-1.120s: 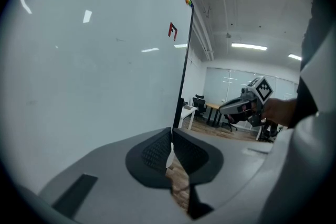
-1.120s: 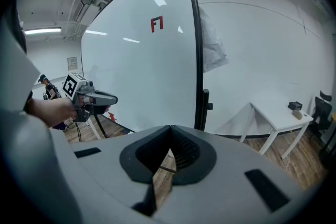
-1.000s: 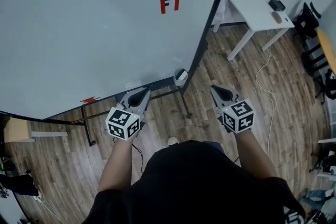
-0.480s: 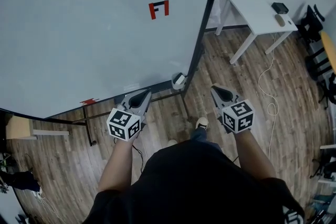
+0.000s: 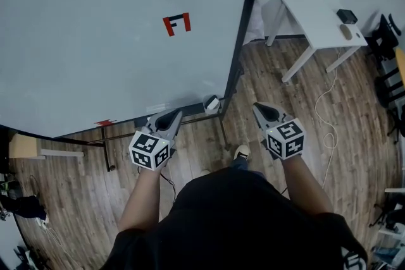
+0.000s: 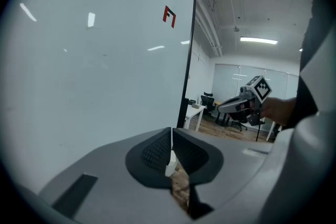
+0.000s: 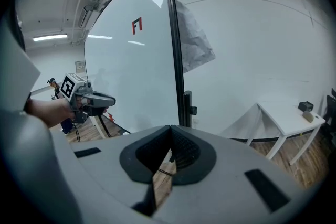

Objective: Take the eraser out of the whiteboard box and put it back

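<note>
Grey fingers of left gripper [image 5: 171, 114] and right gripper [image 5: 261, 110] are pressed together, empty; whiteboard box [image 5: 212, 104] at nine o'clock from the right one.

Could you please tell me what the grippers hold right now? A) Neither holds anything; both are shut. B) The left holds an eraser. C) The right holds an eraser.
A: the left gripper and the right gripper each show jaws together with nothing between them.
</note>
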